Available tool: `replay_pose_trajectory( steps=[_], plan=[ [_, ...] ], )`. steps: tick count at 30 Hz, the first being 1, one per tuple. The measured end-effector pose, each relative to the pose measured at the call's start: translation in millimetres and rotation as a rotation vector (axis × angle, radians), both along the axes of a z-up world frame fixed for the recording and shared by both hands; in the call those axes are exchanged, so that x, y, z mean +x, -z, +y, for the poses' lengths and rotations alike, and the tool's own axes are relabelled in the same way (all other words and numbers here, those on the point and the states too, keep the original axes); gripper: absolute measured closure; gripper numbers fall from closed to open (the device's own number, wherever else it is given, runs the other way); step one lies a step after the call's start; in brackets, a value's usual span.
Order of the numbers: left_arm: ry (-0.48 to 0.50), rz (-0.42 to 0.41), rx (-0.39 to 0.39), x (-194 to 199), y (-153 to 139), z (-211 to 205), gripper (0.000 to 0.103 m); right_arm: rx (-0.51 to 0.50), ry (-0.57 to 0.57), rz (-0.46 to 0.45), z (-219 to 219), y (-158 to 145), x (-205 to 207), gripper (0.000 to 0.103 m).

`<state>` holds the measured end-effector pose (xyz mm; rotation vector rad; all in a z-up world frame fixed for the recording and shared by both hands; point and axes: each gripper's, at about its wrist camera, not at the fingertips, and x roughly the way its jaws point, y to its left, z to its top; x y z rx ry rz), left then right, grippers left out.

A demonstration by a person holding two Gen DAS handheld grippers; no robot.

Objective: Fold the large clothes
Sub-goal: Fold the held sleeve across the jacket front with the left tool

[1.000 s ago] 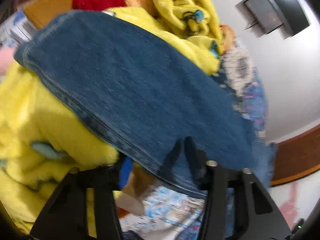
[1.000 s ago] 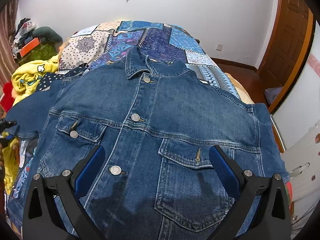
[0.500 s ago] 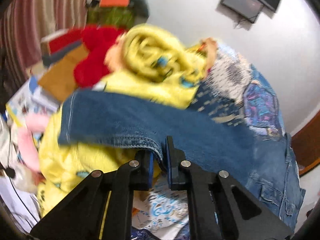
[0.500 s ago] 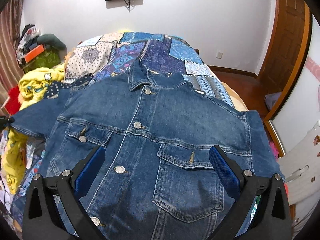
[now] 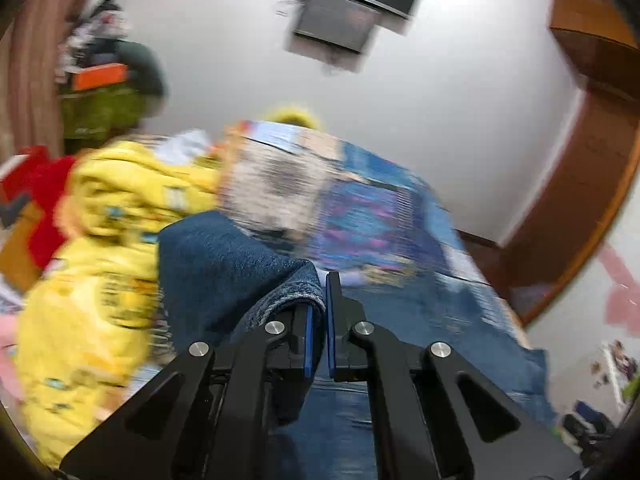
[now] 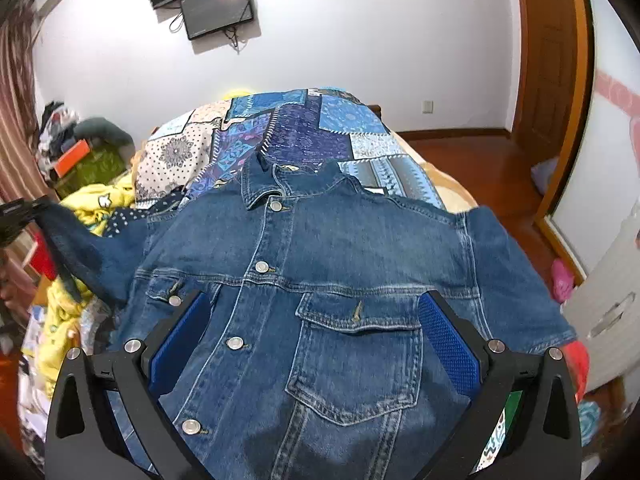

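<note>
— What do the grippers do now?
— The right gripper (image 6: 312,344) hovers wide open over the denim jacket (image 6: 340,272), which lies buttoned, front up, on the patchwork bedspread (image 6: 304,128). The left gripper (image 5: 318,304) is clamped on the jacket's sleeve (image 5: 224,264).
— And farther away?
— A yellow blanket (image 5: 100,248), then a wall screen (image 6: 216,4).
</note>
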<state>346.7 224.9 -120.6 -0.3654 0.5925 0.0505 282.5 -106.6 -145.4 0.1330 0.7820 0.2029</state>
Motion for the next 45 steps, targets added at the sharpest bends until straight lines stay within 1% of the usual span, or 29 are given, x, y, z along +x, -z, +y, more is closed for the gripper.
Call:
replay_pose_trajectory(
  steps=[3,6,9,13,16,17,19,21,22,23,25,27,29,32,34,35,37,38,40,43,45],
  plan=[
    [0.113,0.026,0.020,21,9,-56,0.100,0.022,0.007,0.008,-11,2,0,0.000],
    [0.214,0.080,0.029,35,29,-103,0.100,0.034,0.003,0.019,-21,4,0,0.000],
    [0.313,0.174,0.034,46,61,-145,0.100,0.043,0.004,0.026,-29,7,0,0.000],
    [0.393,0.290,0.094,47,102,-189,0.100,0.038,0.010,0.034,-40,12,-1,0.000],
    [0.424,0.374,0.136,40,130,-208,0.100,0.039,0.018,0.039,-47,14,-2,0.000],
    [0.426,0.388,0.134,39,134,-209,0.100,0.041,0.020,0.040,-49,14,-2,0.000],
    [0.442,0.401,0.112,33,138,-207,0.100,0.050,0.023,0.043,-52,13,-3,0.000],
    [0.445,0.400,0.097,25,134,-201,0.099,0.053,0.024,0.040,-54,12,-4,0.000],
    [0.451,0.406,0.076,21,131,-197,0.099,0.051,0.026,0.038,-54,12,-4,0.000],
    [0.450,0.410,0.063,20,129,-193,0.096,0.050,0.030,0.036,-54,10,-5,0.000],
    [0.433,0.411,0.019,13,121,-181,0.087,0.052,0.031,0.030,-54,8,-6,0.000],
    [0.408,0.397,-0.028,12,114,-169,0.063,0.056,0.029,0.023,-53,5,-9,0.000],
    [0.366,0.367,-0.101,6,104,-149,0.051,0.050,0.027,0.015,-53,3,-11,0.000],
    [0.305,0.354,-0.196,-2,98,-121,0.041,0.041,0.032,0.006,-52,1,-13,0.000],
    [0.264,0.356,-0.291,-5,102,-97,0.039,0.043,0.032,0.008,-52,1,-12,0.000],
    [0.252,0.362,-0.323,-4,105,-90,0.039,0.044,0.033,0.009,-52,1,-12,0.000],
    [0.219,0.380,-0.419,-4,118,-70,0.039,0.044,0.034,0.012,-52,3,-11,0.000],
    [0.208,0.385,-0.452,-4,122,-63,0.039,0.042,0.034,0.014,-52,4,-11,0.000],
    [0.185,0.395,-0.542,-1,137,-48,0.039,0.037,0.035,0.018,-52,6,-8,0.000],
    [0.141,0.415,-0.621,6,157,-33,0.039,0.033,0.040,0.029,-53,10,-5,0.000],
    [0.114,0.414,-0.646,10,166,-26,0.039,0.032,0.044,0.036,-54,12,-3,0.000]
  ],
)
